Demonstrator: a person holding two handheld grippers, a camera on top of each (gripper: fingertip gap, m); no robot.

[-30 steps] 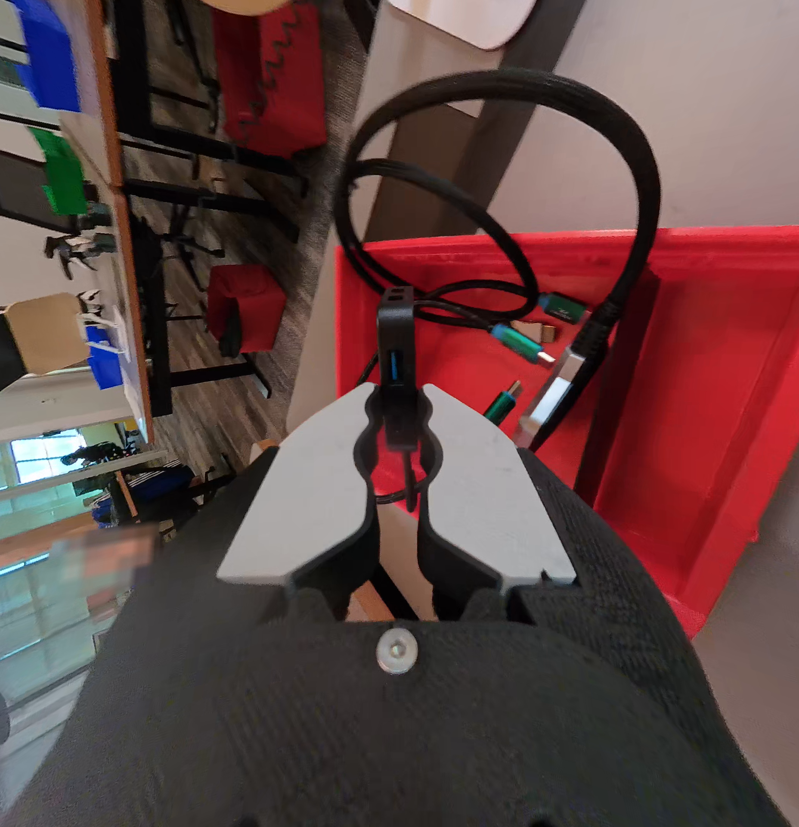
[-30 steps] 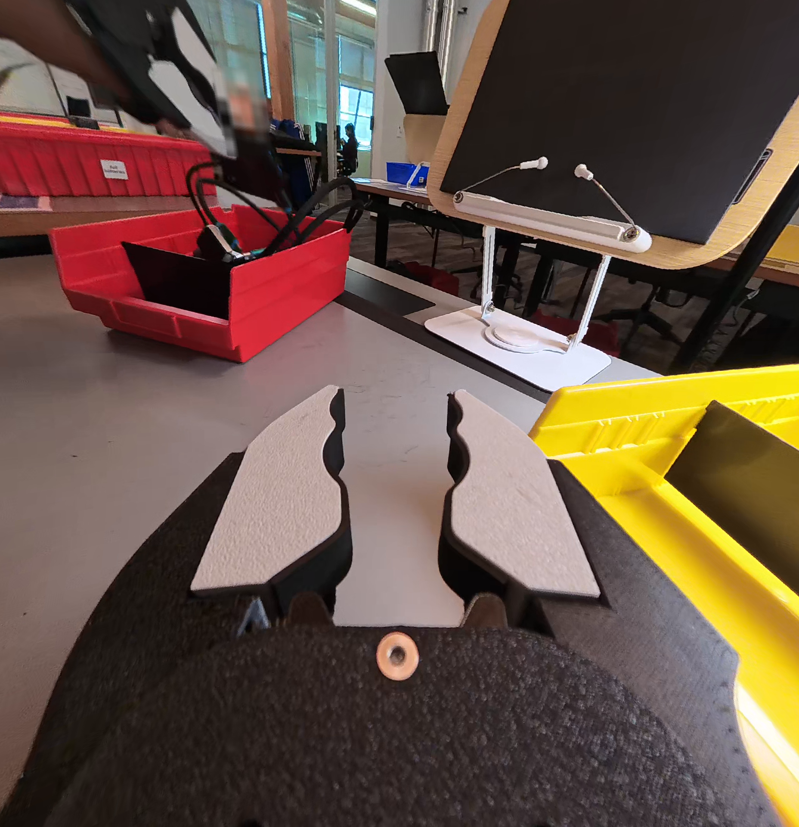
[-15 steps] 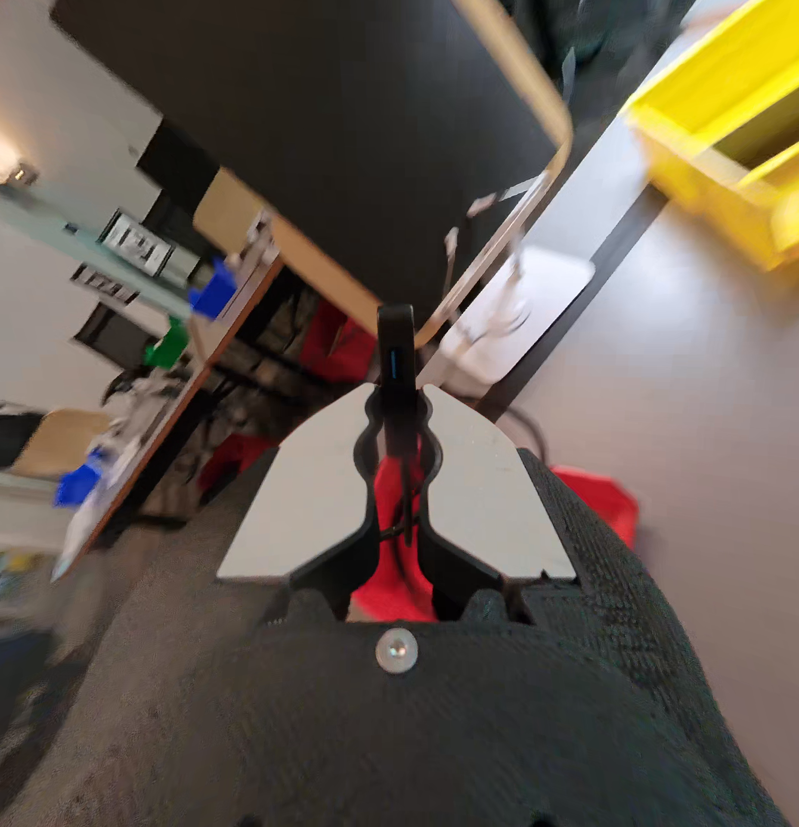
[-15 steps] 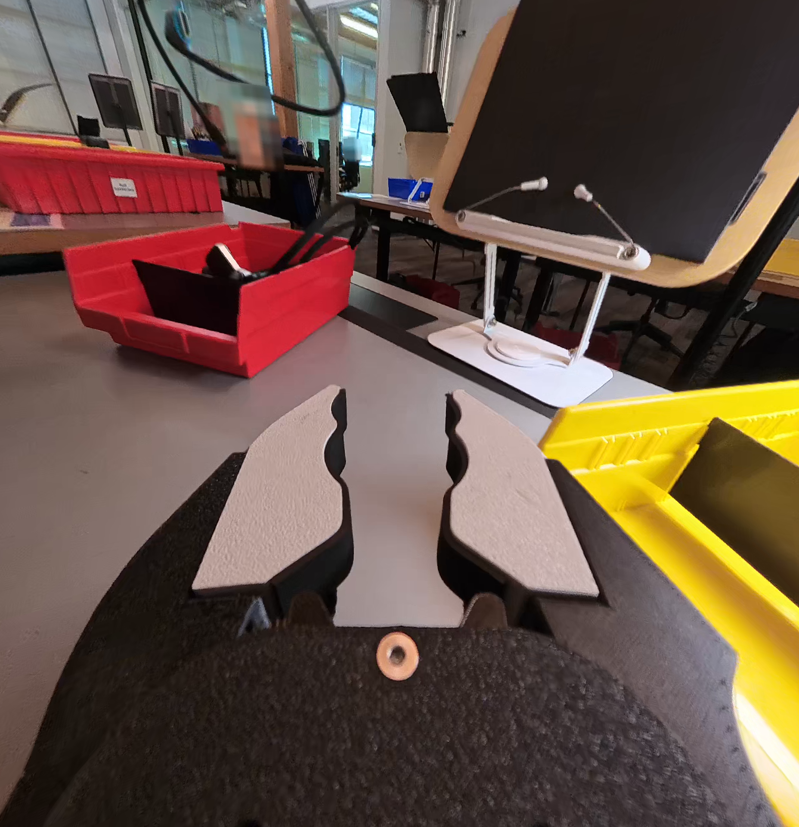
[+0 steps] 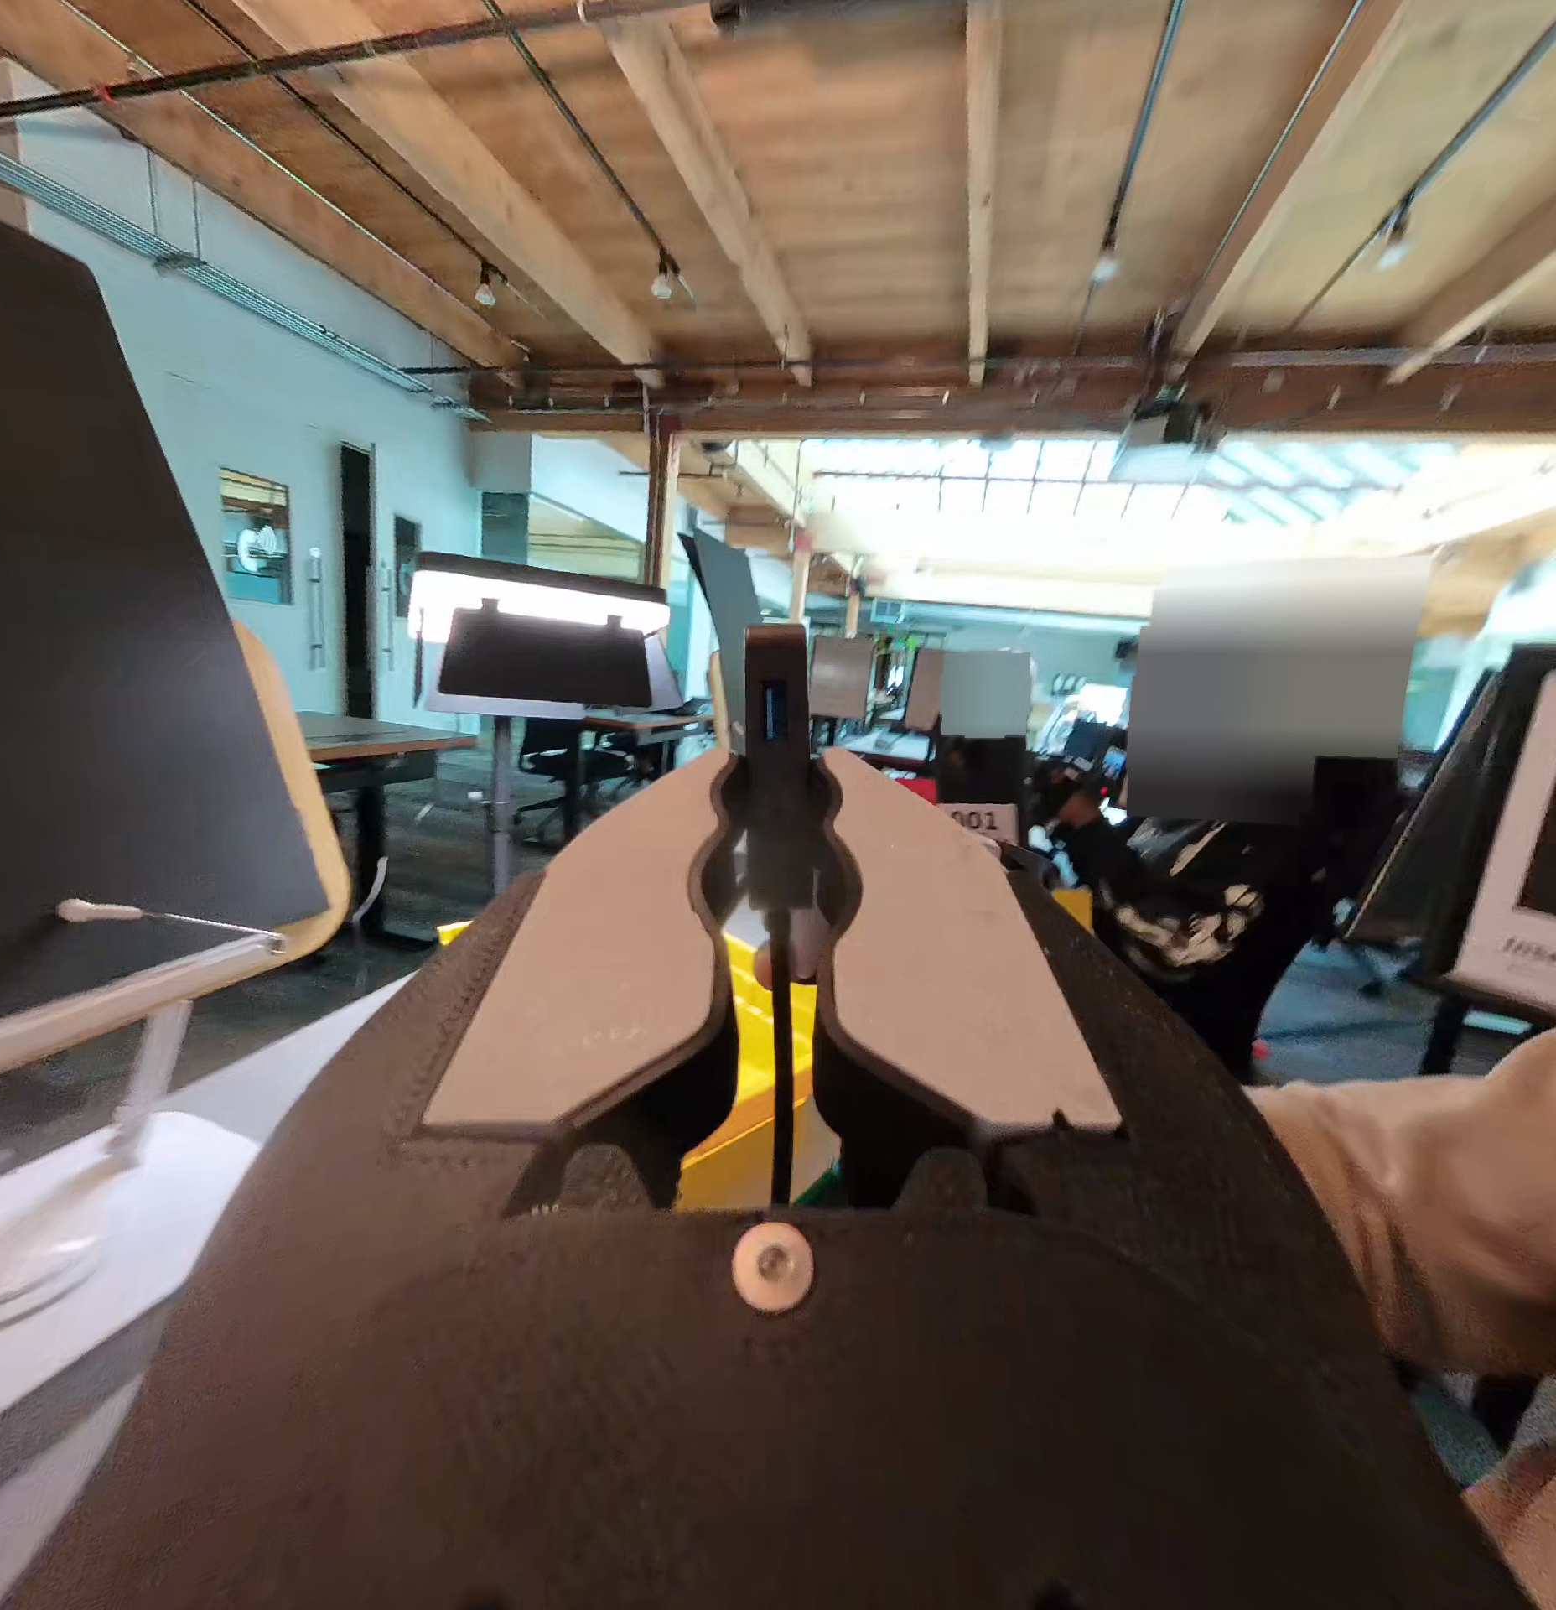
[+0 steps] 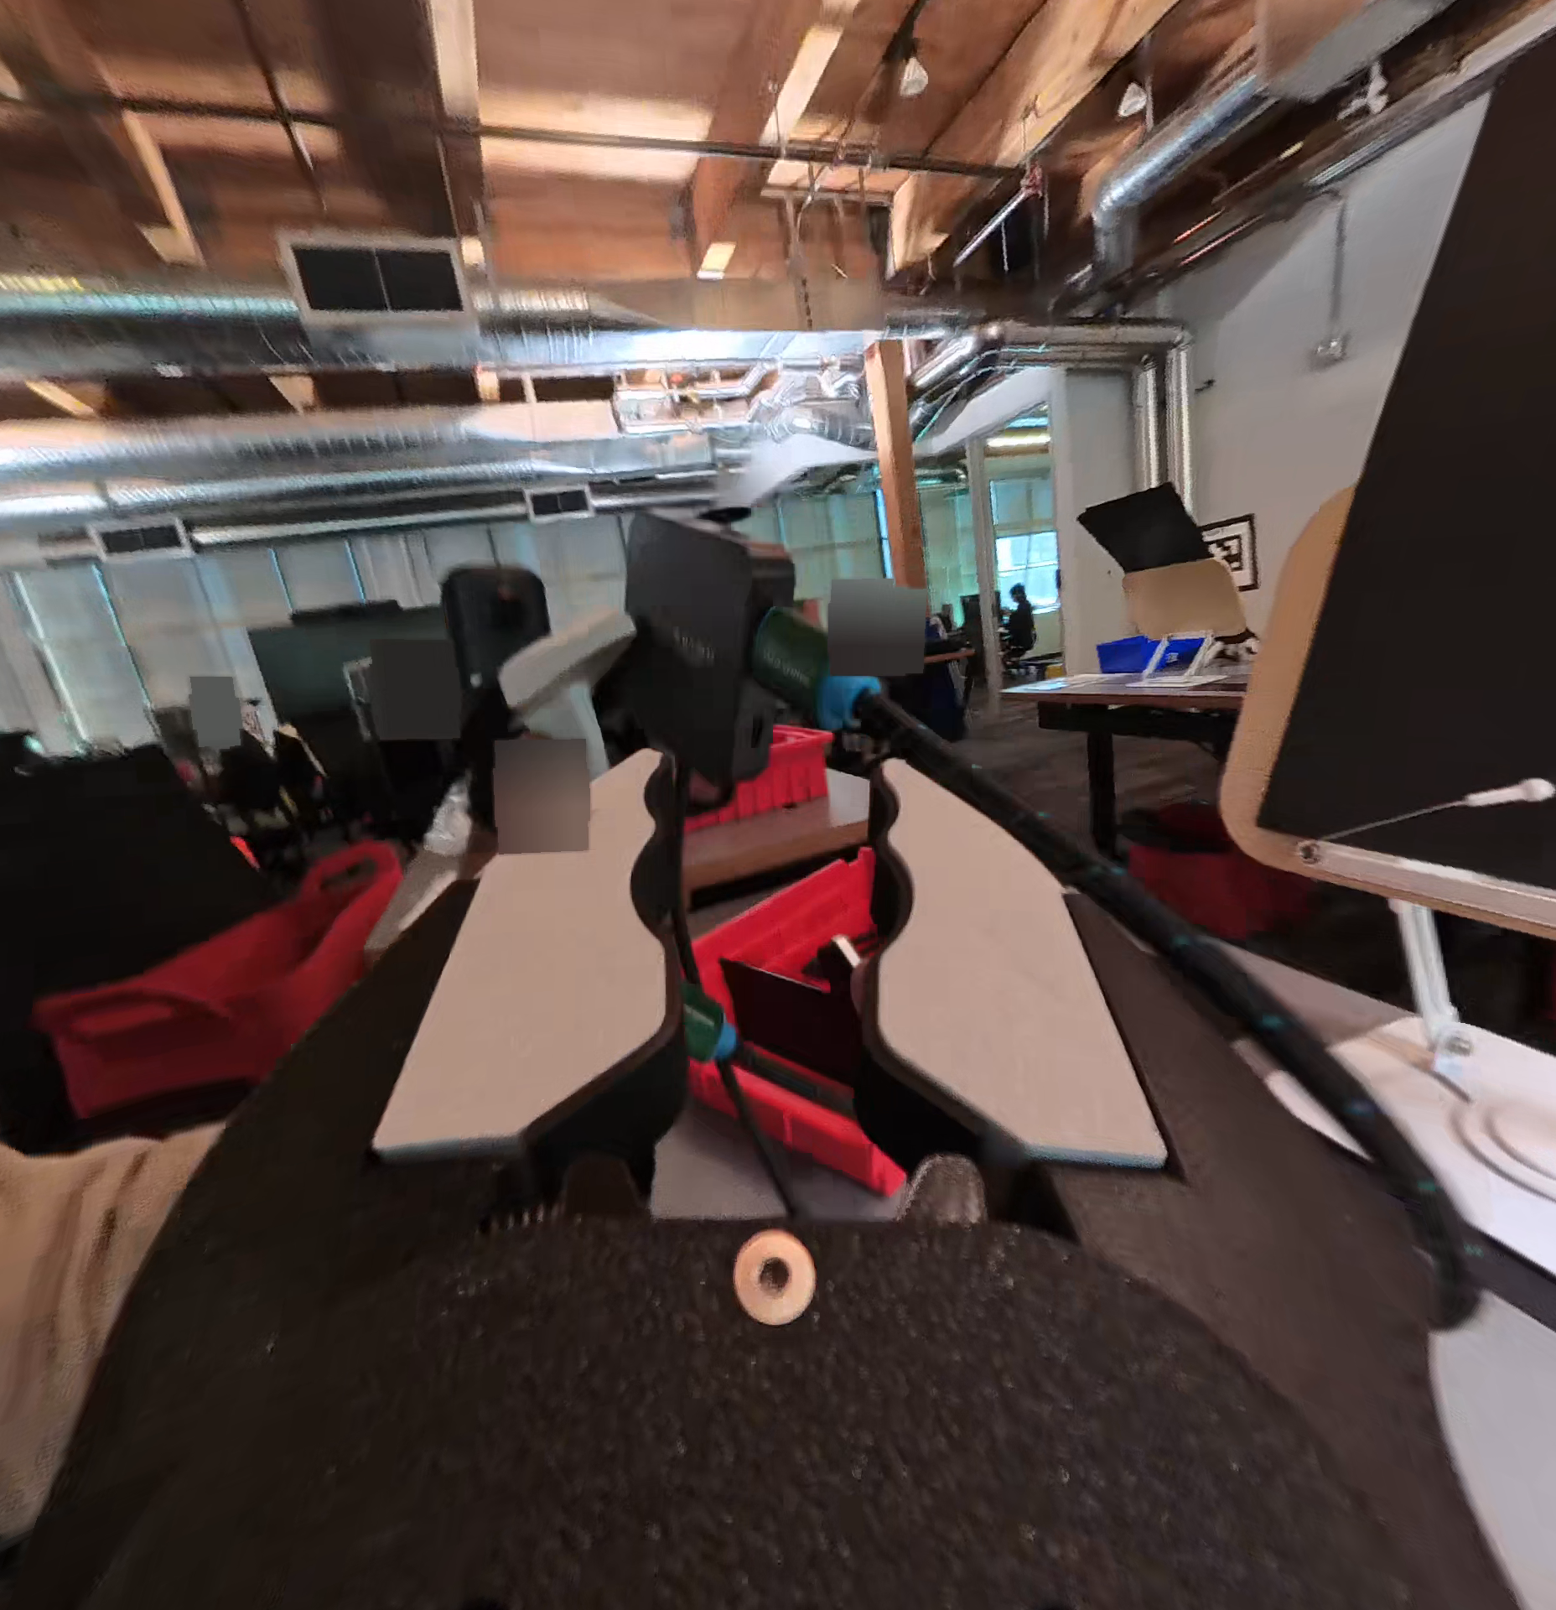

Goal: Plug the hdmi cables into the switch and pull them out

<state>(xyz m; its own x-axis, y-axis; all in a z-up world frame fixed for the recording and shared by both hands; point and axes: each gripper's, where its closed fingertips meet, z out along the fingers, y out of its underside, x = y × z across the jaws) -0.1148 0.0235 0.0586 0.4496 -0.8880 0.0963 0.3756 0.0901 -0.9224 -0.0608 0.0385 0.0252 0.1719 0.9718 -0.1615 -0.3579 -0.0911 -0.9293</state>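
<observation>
Black switch (image 5: 775,723) with a blue port, pinched between light grey pads (image 5: 583,958) on a black claw (image 5: 775,775). Its thick cable (image 6: 1193,950) is black flecked with teal, its plug dark green and blue. Red bin (image 6: 809,950) with a black divider, yellow bin (image 5: 748,1054), grey bench (image 6: 1506,1429), beige sleeve (image 5: 1410,1193)

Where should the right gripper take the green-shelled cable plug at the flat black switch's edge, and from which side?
Probably on the green shell, just behind the black switch, not the blue collar or braided cable. It juts rightward, so the open right gripper comes straight ahead, fingers straddling it.
</observation>
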